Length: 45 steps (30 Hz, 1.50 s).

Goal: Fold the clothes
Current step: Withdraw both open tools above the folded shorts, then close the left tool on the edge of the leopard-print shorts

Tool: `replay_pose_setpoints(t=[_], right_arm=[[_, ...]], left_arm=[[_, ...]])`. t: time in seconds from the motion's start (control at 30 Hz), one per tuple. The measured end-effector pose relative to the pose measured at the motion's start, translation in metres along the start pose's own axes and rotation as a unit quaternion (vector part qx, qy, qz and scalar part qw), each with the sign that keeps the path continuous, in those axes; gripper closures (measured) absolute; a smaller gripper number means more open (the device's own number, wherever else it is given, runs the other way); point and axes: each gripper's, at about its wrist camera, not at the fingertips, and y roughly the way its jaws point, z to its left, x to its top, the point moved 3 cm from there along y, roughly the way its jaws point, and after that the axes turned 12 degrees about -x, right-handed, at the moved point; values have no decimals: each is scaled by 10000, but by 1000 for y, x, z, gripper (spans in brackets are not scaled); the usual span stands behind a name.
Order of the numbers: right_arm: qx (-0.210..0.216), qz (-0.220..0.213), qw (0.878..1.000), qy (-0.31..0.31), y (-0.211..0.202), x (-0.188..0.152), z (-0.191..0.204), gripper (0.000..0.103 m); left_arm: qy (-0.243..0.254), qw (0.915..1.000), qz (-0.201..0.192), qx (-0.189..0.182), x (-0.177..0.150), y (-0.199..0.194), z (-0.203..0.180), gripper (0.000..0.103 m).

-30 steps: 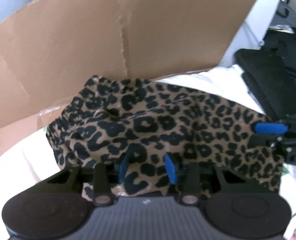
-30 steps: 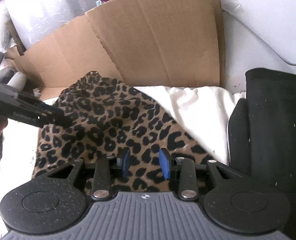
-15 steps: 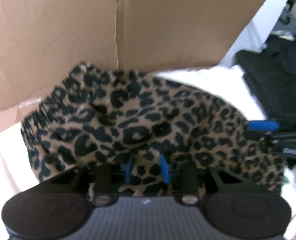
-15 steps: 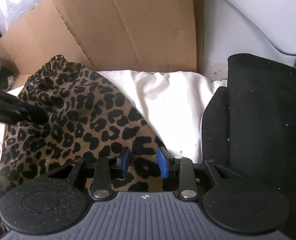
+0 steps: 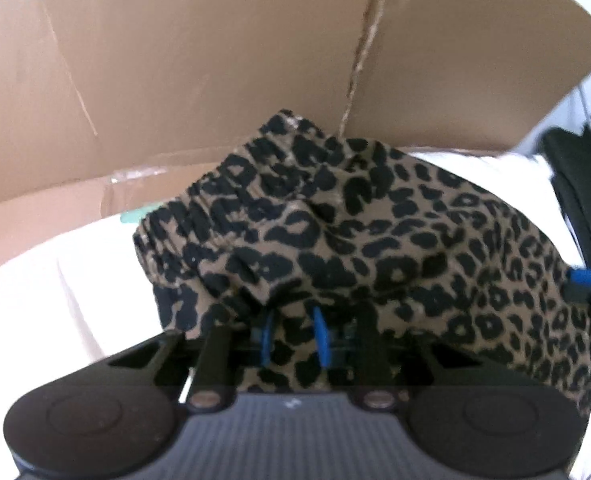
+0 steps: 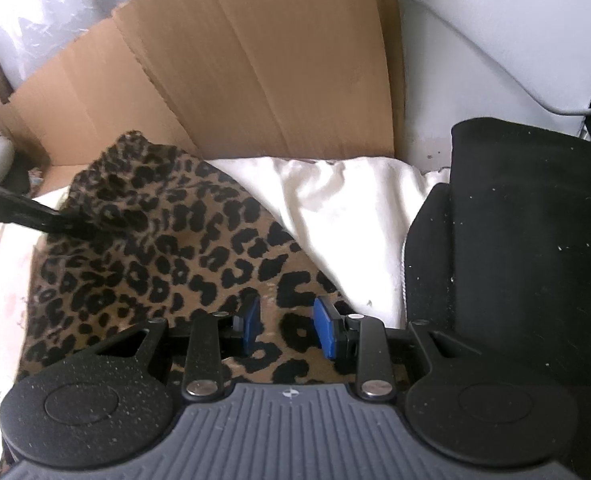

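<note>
I have the leopard-print garment (image 6: 167, 252) between both tools, over a white cloth (image 6: 347, 208) in front of a cardboard sheet (image 6: 255, 68); a black garment pile (image 6: 527, 248) sits to the right.

Left hand-held gripper (image 5: 295, 338): blue pads close together with fabric draped over and between them, near the gathered elastic waistband (image 5: 199, 216). It looks pinched on the garment, though the drape hides the contact itself.

Right hand-held gripper (image 6: 285, 326): pads spread, leopard fabric lying in the gap, not visibly clamped.

Step, as I judge it: a fold in progress, left tool lifting or carrying the waistband end while the right tool sits at the opposite edge. Whether the right is about to pinch or has let go, I can't tell.

Next move calls for keeping the layers aligned and the slack fabric from bunching.

Orientation: long axis runs roughly left-far to right-near in the right wrist view, waistband end toward the cardboard, other end at the right tool.
</note>
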Motion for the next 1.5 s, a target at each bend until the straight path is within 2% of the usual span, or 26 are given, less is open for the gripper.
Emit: replay_pose_setpoints(t=[0.17, 0.33, 0.47, 0.73, 0.8, 1.0, 1.13, 1.3, 1.37, 1.5], right_arm=[[189, 10, 9998, -89, -13, -10, 5, 66], [344, 84, 9993, -102, -25, -23, 12, 66], [461, 162, 9987, -128, -29, -34, 18, 66], [399, 407, 9979, -320, -22, -57, 23, 67], [344, 428, 9977, -397, -22, -62, 21, 67], [89, 400, 9964, -741, -27, -68, 18, 71], [-115, 435, 9959, -787, -27, -69, 15, 78], [-398, 469, 9934, -973, -34, -70, 18, 79], [-426, 425, 9936, -956, -41, -70, 18, 78], [-171, 191, 9953, -932, -63, -70, 22, 77]], left_arm=[[-47, 9999, 39, 115, 5, 12, -1, 78], [-13, 9998, 110, 155, 4, 5, -5, 78], [125, 9999, 99, -15, -6, -11, -17, 78], [375, 9979, 373, -369, -44, -44, -43, 78], [402, 9977, 376, -395, -51, -53, -47, 75], [210, 9982, 279, -482, -81, -81, -46, 70], [-150, 9984, 53, -538, -104, -95, -40, 70], [-208, 9976, -24, -660, -135, -95, -45, 71], [-123, 9976, -26, -683, -146, -92, -50, 71], [-207, 9959, -56, -875, -165, -94, -55, 71]])
